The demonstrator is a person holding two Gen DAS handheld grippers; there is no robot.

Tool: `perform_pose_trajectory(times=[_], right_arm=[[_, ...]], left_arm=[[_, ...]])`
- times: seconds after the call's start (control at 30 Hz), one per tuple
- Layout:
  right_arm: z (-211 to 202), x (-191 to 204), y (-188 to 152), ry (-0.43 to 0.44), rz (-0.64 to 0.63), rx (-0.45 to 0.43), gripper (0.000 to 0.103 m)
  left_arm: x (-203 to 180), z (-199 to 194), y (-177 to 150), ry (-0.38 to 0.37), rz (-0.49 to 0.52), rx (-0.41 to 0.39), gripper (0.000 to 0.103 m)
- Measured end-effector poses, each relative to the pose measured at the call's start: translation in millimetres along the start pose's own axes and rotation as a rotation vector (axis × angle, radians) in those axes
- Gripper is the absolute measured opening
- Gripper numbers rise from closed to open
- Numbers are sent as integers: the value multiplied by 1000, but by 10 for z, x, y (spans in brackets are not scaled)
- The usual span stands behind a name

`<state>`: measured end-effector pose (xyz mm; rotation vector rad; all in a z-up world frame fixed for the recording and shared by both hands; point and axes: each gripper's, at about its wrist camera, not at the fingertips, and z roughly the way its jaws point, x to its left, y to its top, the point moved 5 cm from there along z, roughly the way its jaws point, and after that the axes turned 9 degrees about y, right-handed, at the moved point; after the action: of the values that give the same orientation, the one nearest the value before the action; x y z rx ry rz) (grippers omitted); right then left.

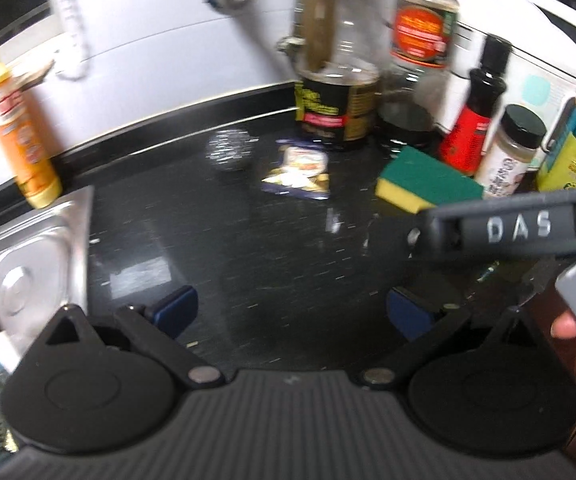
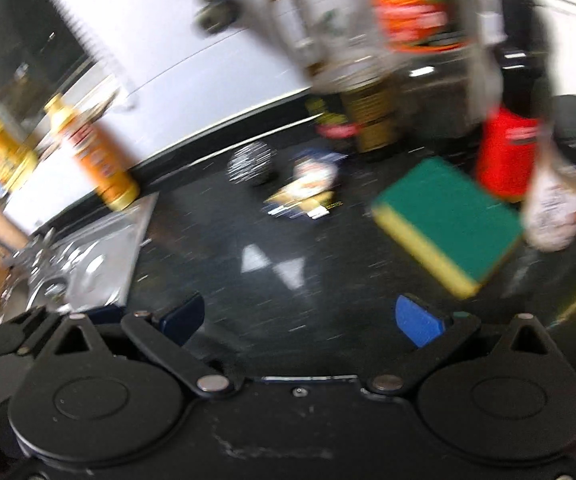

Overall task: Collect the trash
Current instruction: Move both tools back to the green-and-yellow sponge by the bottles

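Both claws are hanging wide open and holding nothing: the left claw low in its frame, the right claw likewise, over the dark counter. Ahead, at upper centre of both views, the crumpled snack wrapper is lying flat on the counter, just beside a steel scourer and in front of the sauce bottles. A green-and-yellow sponge is sitting to its right. The views are blurring, so slowing down, centring the wrapper between the pads and pinching a raised fold would likely serve best.
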<state>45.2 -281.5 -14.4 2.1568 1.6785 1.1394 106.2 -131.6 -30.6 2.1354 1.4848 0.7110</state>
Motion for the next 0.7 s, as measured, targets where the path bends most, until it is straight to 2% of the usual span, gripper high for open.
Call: perform_pose_trajectory(times=[0.17,0.33,0.43,0.53,0.7], right_arm=[[-212,-663,138,-56,62,-94,103],[-267,-1042,174,-57,104,-125,79],[-230,-1176,172,-65,118,-126,72],[-181,-1309,193,-65,121,-120,70],[-36,-1316,192,-40,114,-75,69]], left_arm=[[-430,200,90,-17,27,18,103],[-763,427,159,-34,32,35,103],[-904,546,194,-51,27,46,103],[-1016,643,225,-64,21,55,103],[-1103,760,248,-71,16,74,103]])
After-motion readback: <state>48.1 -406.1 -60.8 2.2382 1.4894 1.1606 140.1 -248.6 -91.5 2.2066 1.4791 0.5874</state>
